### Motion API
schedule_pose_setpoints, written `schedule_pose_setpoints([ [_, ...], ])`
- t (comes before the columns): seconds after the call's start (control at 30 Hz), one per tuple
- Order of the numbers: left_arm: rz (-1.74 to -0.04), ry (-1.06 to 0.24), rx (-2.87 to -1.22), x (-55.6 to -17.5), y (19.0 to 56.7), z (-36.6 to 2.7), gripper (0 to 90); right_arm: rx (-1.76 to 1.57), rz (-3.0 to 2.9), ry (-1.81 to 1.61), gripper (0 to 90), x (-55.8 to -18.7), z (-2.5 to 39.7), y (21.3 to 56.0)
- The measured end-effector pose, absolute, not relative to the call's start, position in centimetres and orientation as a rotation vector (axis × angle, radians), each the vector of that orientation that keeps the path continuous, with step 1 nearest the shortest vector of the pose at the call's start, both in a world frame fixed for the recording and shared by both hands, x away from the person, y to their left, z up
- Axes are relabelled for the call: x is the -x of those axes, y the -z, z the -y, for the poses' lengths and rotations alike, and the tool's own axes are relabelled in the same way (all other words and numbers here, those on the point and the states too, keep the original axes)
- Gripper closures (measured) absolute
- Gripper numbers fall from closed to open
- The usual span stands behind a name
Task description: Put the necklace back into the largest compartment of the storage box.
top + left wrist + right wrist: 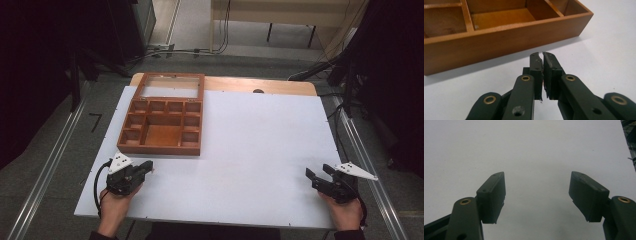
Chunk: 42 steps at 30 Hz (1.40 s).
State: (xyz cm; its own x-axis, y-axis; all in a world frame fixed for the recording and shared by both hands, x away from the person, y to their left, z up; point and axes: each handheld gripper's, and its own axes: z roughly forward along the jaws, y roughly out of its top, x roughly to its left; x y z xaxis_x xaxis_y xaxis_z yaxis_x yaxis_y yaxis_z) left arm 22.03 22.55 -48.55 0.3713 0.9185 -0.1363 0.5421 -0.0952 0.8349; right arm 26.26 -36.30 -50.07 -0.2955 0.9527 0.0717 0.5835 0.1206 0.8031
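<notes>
a: what's on the table?
b: a wooden box (161, 127) lies open at the far left of the white tabletop (250, 145). its glass-paned lid (171, 86) is folded back away from the person. inside, small compartments ring a larger middle one (162, 134), and all that i can see into look bare.
a: and the left gripper?
b: the left gripper (145, 167) sits low by the table's near left edge, just short of the box's front wall (499, 45). its jaws are pressed together with nothing between them, touching nothing.
a: the right one?
b: the right gripper (316, 173) is near the right edge, well apart from the box. its jaws are spread wide over bare white surface, holding nothing.
a: anything in between?
b: just plain tabletop. beyond it are grey floor, cables (200, 51) and another table (290, 12).
</notes>
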Motion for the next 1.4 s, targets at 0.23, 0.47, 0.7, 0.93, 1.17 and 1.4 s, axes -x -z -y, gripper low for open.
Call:
schedule_pose_setpoints([
  [0.23, -1.283, -0.558, -1.762, -22.3, 47.9, -22.4, 86.0, -1.487, -1.938, -1.045, 27.7, -26.2, 36.2, 50.1],
  [0.47, -1.285, -0.561, -1.749, -22.8, 47.3, -22.3, 86.0, -1.485, -1.940, -1.045, 27.7, -26.2, 36.3, 50.1],
  [0.7, -1.284, -0.559, -1.739, -23.5, 46.6, -22.2, 86.0, -1.488, -1.940, -1.045, 27.6, -26.3, 36.2, 50.1],
  [0.93, -1.275, -0.561, -1.729, -24.2, 45.9, -22.0, 86.0, -1.486, -1.941, -1.047, 27.6, -26.3, 36.3, 50.2],
  [1.17, -1.273, -0.568, -1.724, -24.8, 45.3, -21.9, 86.0, -1.482, -1.939, -1.051, 27.6, -26.3, 36.3, 50.1],
  [1.4, -1.285, -0.562, -1.712, -25.7, 45.2, -21.9, 86.1, -1.486, -1.938, -1.053, 27.6, -26.3, 36.3, 50.1],
])
